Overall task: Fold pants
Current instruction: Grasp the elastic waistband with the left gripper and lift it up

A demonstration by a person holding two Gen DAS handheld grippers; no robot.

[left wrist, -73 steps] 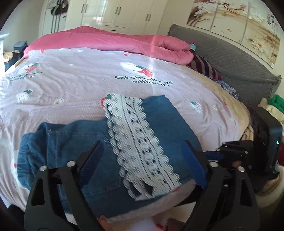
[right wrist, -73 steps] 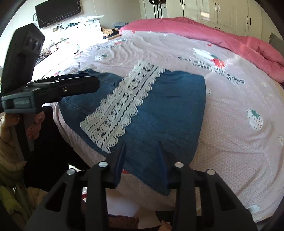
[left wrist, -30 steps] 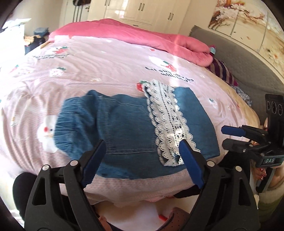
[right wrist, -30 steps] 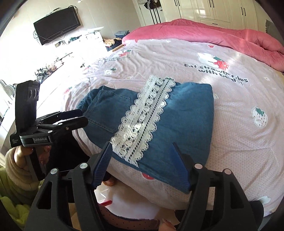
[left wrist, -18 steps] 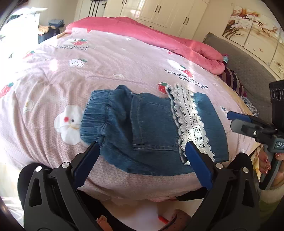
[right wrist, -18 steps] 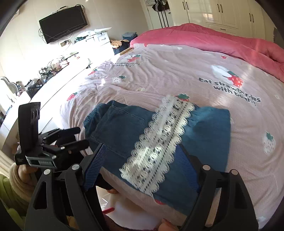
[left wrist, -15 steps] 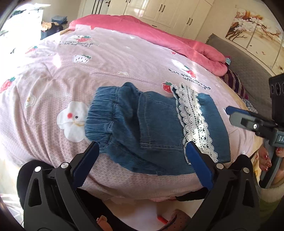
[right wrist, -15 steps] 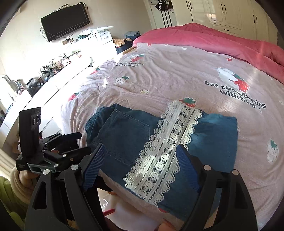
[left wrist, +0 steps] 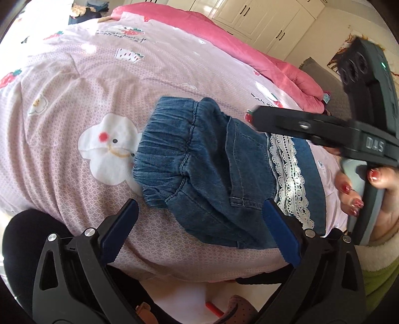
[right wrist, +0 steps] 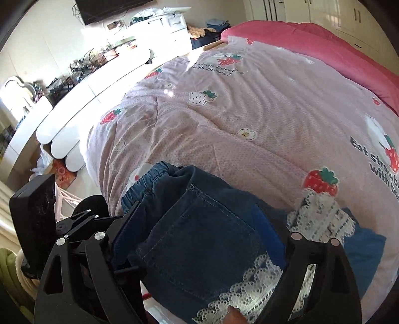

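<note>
Left gripper (left wrist: 199, 234) jaws spread wide, nothing held; pants (left wrist: 212, 172) lie ahead of, partly between, tips on pink quilt (left wrist: 74, 99). Right gripper (right wrist: 199, 239) jaws spread wide over pants pocket. Waistband seen whole only in left view; dresser (right wrist: 82, 82) seen only in right view.

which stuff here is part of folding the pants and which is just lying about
Part of the job:
- denim pants with lace trim
- left tool, open
- right tool, open
- bed cover they lie on

Lying about:
- pink quilt
- clutter on white dresser
- wardrobe
</note>
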